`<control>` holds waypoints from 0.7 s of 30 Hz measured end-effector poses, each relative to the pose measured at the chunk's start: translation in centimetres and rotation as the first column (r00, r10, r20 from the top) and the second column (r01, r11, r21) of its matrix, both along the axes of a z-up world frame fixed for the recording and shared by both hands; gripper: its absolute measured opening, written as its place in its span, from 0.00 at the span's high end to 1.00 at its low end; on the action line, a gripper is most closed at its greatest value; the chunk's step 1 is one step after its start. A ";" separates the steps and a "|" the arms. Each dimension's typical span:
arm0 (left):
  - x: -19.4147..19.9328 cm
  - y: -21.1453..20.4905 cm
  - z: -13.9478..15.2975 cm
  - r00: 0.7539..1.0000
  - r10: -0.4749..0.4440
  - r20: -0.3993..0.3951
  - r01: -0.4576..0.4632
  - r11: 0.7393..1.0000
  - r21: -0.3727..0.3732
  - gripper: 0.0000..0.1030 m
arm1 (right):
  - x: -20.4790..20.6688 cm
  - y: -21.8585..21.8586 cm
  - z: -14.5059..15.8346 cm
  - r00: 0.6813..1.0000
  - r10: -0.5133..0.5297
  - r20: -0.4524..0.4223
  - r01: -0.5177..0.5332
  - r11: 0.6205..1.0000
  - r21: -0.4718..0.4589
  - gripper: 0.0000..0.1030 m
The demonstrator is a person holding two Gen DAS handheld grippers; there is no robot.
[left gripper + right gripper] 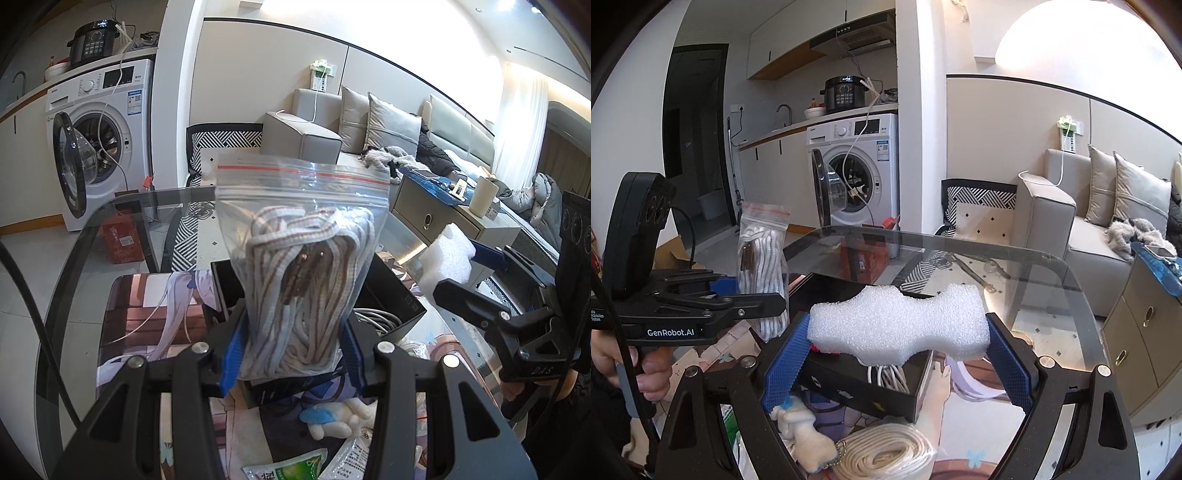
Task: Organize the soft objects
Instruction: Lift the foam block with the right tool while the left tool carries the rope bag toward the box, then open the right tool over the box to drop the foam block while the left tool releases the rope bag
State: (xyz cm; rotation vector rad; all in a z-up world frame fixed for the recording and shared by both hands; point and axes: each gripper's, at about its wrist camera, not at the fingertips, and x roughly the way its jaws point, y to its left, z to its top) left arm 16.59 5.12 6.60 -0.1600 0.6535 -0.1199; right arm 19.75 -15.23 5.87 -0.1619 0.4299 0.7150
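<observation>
- Soft objects, two in hand: zip bag of striped cord [299, 280] in the left claw [293, 354], white foam block [899, 326] in the right claw [897, 350].
- Readable text: "GenRobot.AI" on the side of the left claw body, seen from the right wrist view. Small lettering on the right claw's arm in the left wrist view looks like "DAS", not sure. Green packet [286, 467] below the left claw has print, too small to read. Washing machine [862, 162] badge and sticker illegible.
- Left claw: jaws narrow, blue pads clamped on the lower part of the bag; bag stands upright between them, red zip strip at the top, well above the pads.
- Right claw: jaws wide apart, blue pads pressing both ends of the foam block, which spans the full gap crosswise.
- Black box [866, 384] sits just under and ahead of the right claw, open top, white cable coiled inside; the foam hangs above it, no contact visible.
- Same box is right behind the bag from the left claw.
- Under the right claw, nearer the camera: small white plush toy [803, 432] with a blue patch, and a coil of cream cord [886, 456], both lying on the printed mat [147, 306] on the glass tabletop [997, 251].
- A hand [646, 369] grips the left claw's handle.
</observation>
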 end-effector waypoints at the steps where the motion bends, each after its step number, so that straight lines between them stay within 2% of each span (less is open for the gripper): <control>1: 0.2 0.0 0.0 1.000 -0.002 -0.001 0.002 1.000 0.000 0.56 | 0.3 0.2 0.0 1.000 0.006 -0.003 -0.006 1.000 -0.002 0.11; 21: 4.4 0.0 -1.7 0.999 -0.035 -0.027 0.035 0.999 0.006 0.56 | 4.3 4.5 -2.4 0.992 0.119 -0.047 -0.122 0.989 -0.078 0.11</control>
